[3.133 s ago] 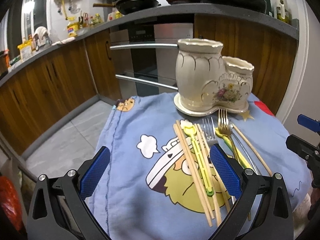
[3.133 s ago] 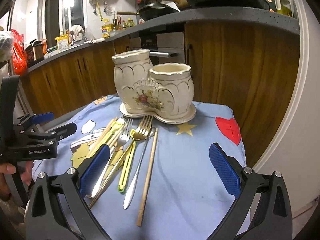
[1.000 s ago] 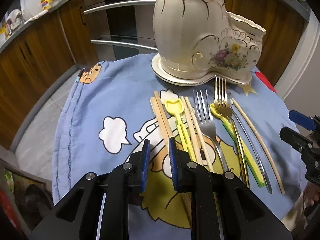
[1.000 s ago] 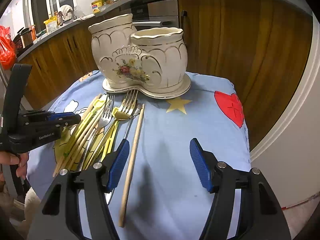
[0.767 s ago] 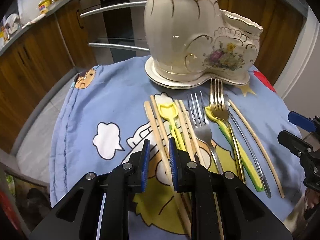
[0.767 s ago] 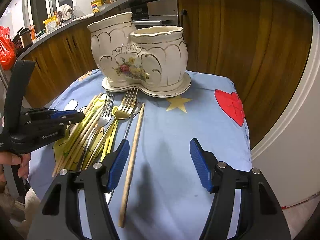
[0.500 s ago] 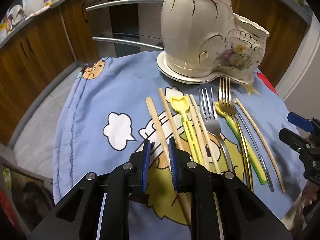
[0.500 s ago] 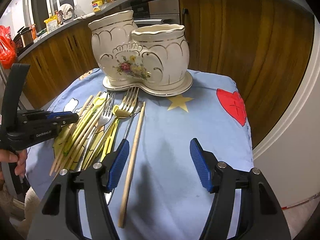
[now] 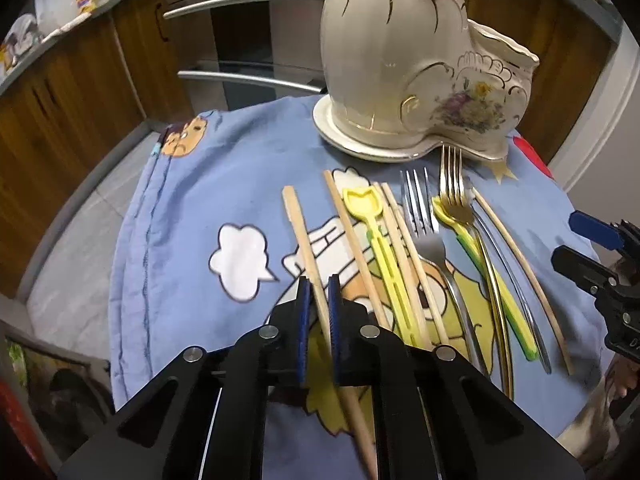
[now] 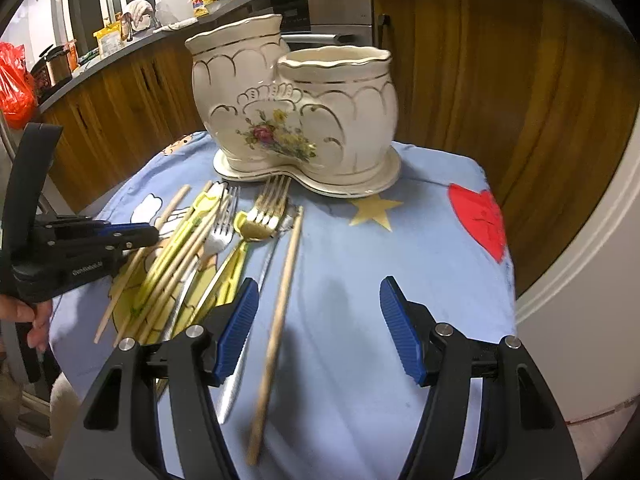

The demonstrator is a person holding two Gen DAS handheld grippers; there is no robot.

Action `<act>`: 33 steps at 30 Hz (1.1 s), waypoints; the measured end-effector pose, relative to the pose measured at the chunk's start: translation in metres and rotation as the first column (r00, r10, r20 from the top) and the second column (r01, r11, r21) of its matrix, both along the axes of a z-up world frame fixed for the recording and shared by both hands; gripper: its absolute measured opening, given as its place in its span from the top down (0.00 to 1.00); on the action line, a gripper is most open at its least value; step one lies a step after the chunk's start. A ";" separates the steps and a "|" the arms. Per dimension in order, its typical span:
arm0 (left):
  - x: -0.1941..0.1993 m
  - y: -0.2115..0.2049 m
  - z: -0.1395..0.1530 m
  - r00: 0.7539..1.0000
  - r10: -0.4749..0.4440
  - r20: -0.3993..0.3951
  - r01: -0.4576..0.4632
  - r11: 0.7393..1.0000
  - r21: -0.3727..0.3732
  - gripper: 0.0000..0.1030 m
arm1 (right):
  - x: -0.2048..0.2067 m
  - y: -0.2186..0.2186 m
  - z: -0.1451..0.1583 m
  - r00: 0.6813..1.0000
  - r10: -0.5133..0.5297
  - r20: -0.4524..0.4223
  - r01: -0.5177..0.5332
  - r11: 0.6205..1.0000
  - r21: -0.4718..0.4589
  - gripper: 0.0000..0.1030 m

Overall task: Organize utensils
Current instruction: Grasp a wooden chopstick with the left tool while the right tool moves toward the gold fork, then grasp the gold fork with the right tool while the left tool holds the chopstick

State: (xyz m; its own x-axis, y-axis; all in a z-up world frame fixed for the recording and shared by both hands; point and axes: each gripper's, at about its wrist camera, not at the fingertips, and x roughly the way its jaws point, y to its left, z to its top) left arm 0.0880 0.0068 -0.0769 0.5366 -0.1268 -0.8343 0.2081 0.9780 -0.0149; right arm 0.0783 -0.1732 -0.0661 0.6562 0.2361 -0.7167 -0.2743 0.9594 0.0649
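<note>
My left gripper (image 9: 318,286) is shut on a wooden chopstick (image 9: 301,232), the leftmost of the utensils on the blue cartoon cloth (image 9: 188,208). Beside it lie more chopsticks (image 9: 352,240), a yellow plastic utensil (image 9: 374,236), a silver fork (image 9: 424,224), a gold fork (image 9: 454,200) and a lone chopstick (image 9: 520,264). The cream two-pot ceramic holder (image 9: 404,68) stands behind them. My right gripper (image 10: 320,308) is open and empty, low over the cloth right of the lone chopstick (image 10: 286,280). It sees the holder (image 10: 296,112) and the left gripper (image 10: 148,234).
Wooden kitchen cabinets (image 10: 500,92) and an oven with steel handles (image 9: 248,0) stand behind the small table. The cloth's edge (image 9: 132,240) drops off on the left to the tiled floor. A white door frame (image 10: 592,260) is at the right.
My left gripper went from wide open to shut on the leftmost chopstick and has drawn it left, away from the others. My right gripper has narrowed a little and stays open.
</note>
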 end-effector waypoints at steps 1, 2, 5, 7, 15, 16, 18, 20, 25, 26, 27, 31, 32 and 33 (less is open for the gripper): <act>0.001 0.002 -0.001 1.000 -0.001 0.009 0.001 1.000 -0.002 0.92 | 0.001 0.001 -0.001 1.000 0.001 -0.008 -0.001 1.000 -0.001 0.39; 0.003 0.004 -0.001 1.000 0.002 0.011 -0.002 1.000 -0.009 0.93 | 0.003 0.003 -0.002 1.000 0.003 -0.020 -0.003 1.000 0.002 0.39; -0.002 0.007 -0.001 1.000 -0.009 0.026 0.009 1.000 0.002 0.94 | -0.001 0.007 -0.002 0.999 0.022 -0.028 -0.022 1.000 0.008 0.39; -0.008 0.009 0.000 1.000 -0.009 0.030 0.009 1.000 -0.006 0.94 | -0.003 0.008 -0.003 0.999 0.026 -0.030 -0.026 1.000 -0.002 0.39; -0.027 0.020 0.006 0.998 0.011 0.068 -0.007 0.998 -0.055 0.94 | 0.003 0.032 0.000 0.993 0.096 -0.074 -0.091 0.994 0.068 0.62; -0.028 0.022 0.007 0.997 0.015 0.071 -0.010 0.998 -0.063 0.94 | 0.005 0.037 0.000 0.991 0.106 -0.085 -0.099 0.991 0.086 0.64; -0.030 0.024 0.009 0.997 0.017 0.079 -0.012 0.997 -0.072 0.94 | 0.009 0.044 -0.002 0.989 0.111 -0.099 -0.102 0.990 0.094 0.75; -0.032 0.026 0.011 0.996 0.014 0.087 -0.007 0.997 -0.080 0.94 | 0.015 0.049 -0.006 0.989 0.099 -0.113 -0.089 0.992 0.091 0.77; -0.037 0.026 0.015 0.995 0.000 0.101 0.010 0.995 -0.095 0.94 | 0.028 0.053 -0.014 0.988 0.053 -0.148 -0.036 0.993 0.112 0.84; -0.038 0.026 0.015 0.995 -0.002 0.102 0.012 0.995 -0.098 0.94 | 0.029 0.054 -0.015 0.988 0.049 -0.147 -0.034 0.994 0.108 0.84; -0.038 0.026 0.015 0.995 -0.004 0.102 0.014 0.995 -0.100 0.94 | 0.030 0.056 -0.016 0.989 0.043 -0.143 -0.029 0.995 0.097 0.84; -0.038 0.027 0.014 0.995 -0.003 0.101 0.015 0.993 -0.114 0.94 | 0.030 0.061 -0.016 0.992 0.029 -0.124 -0.021 0.997 0.071 0.88; -0.039 0.028 0.014 0.995 -0.002 0.101 0.014 0.993 -0.117 0.94 | 0.029 0.060 -0.016 0.992 0.024 -0.127 -0.013 0.997 0.079 0.89; -0.039 0.029 0.014 0.995 -0.003 0.103 0.015 0.993 -0.119 0.94 | 0.028 0.060 -0.015 0.991 0.025 -0.129 -0.014 0.996 0.088 0.89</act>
State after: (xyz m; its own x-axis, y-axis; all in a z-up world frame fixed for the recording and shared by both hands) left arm 0.0492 0.0358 -0.0630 0.6168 -0.2275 -0.7535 0.2230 0.9686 -0.1099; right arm 0.1066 -0.1129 -0.0810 0.5540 0.3127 -0.7716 -0.2766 0.9433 0.1837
